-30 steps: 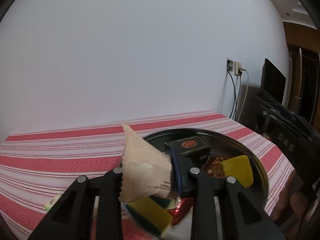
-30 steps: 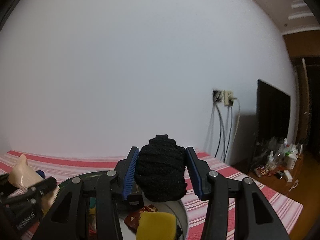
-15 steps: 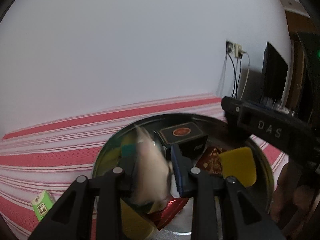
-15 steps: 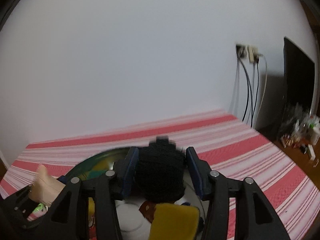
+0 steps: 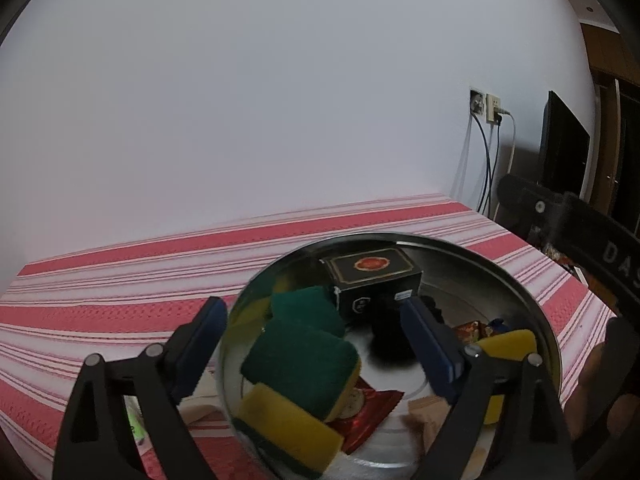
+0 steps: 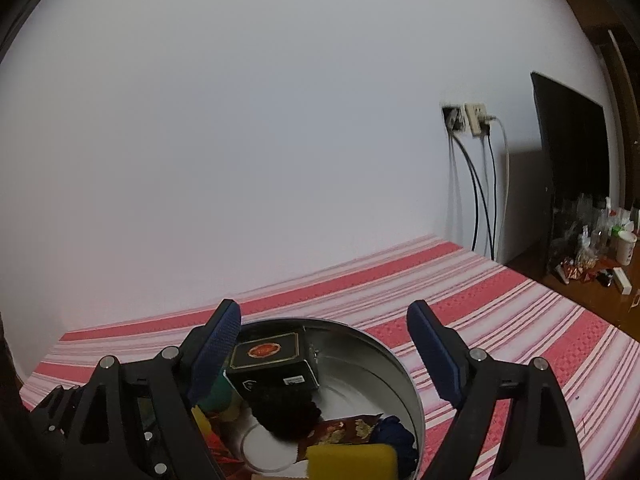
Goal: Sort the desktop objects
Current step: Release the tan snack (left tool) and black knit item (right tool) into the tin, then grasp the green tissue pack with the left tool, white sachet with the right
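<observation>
**Both claws let go over the tin**

My left claw (image 5: 312, 344) is spreading its jaws, and nothing sits between the pads any more: the beige packet (image 5: 430, 412) I was carrying a second ago now lies in the round metal tin (image 5: 516, 292), at about 5 o'clock of the green-and-yellow sponge (image 5: 300, 364). My right claw (image 6: 326, 350) is opening too, and the black knitted bundle (image 6: 286, 410) it held has dropped into the same tin, just at 6 o'clock of the black box (image 6: 272, 360) (it landed partly on the red wrappers). Both claws hang over the tin, empty. I judge these two items sorted. A small green carton (image 5: 134, 424) lies on the striped worktop (image 5: 120, 288) outside the tin, at 9 o'clock of it, so that looks like my next pick.
</observation>
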{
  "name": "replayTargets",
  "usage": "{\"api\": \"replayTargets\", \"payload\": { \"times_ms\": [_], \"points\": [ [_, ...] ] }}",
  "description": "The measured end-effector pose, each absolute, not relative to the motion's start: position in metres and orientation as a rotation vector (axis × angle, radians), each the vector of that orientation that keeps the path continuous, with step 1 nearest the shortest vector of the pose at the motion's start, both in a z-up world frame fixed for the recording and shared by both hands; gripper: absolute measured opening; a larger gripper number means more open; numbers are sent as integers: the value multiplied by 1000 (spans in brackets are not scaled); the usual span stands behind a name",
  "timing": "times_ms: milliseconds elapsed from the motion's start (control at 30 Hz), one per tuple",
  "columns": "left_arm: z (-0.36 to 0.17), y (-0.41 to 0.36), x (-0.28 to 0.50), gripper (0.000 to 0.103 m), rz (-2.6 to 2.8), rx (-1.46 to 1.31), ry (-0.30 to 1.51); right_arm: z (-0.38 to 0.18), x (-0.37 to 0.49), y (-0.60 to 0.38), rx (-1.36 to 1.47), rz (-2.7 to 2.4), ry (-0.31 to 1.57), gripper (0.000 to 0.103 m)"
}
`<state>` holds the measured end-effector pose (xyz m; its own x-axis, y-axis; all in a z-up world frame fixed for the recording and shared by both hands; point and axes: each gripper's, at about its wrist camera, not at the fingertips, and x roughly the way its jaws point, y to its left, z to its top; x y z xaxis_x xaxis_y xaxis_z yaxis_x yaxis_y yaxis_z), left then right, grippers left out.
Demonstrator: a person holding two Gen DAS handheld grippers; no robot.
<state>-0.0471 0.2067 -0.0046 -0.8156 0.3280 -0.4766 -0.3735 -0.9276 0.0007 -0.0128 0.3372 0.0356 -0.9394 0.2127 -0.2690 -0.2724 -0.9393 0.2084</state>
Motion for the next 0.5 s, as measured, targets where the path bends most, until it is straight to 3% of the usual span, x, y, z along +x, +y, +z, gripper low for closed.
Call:
{"api": "replayTargets", "payload": {
  "times_ms": [200,500],
  "points": [
    [1,161,-54,98,2724,-681,115,49,0,296,-252,2958,235,87],
    [-23,55,-78,98,2701,-864,126,47,6,234,-291,3124,169,87]
  ]
}}
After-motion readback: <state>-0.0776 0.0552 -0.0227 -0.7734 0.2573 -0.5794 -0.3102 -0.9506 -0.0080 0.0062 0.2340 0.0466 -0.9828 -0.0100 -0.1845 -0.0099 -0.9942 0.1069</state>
